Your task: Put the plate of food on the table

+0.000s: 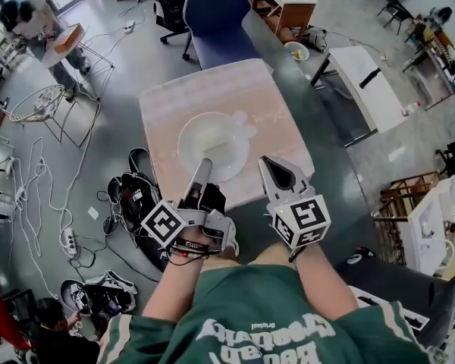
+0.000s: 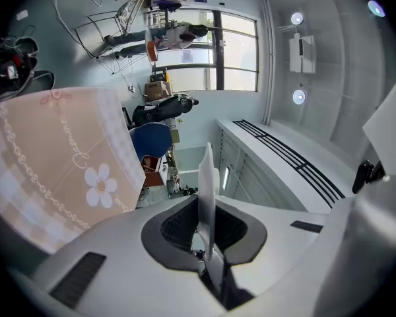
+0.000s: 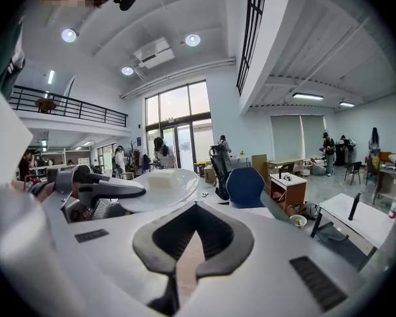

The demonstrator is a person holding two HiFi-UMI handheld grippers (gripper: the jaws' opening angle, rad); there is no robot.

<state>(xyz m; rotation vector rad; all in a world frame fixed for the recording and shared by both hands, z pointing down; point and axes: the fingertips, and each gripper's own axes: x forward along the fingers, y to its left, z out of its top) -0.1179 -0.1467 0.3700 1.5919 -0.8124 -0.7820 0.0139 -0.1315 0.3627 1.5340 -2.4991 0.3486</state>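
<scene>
Lettering on the green shirt [image 1: 267,332] cannot be read.

Bright, even daylight fills a large indoor room. The head view is sharp in the middle, the room bends at its edges, and a soft sheen lies on the grey floor [image 1: 114,89]. The white plate [image 1: 193,158] nearly washes out against the pale cloth [image 1: 273,120]. Both gripper views are round fisheye pictures with black corners. Tall windows [image 3: 175,121] glow white, round ceiling lights [image 3: 68,35] flare, and the nearest surfaces are soft. Shadows are faint.
</scene>
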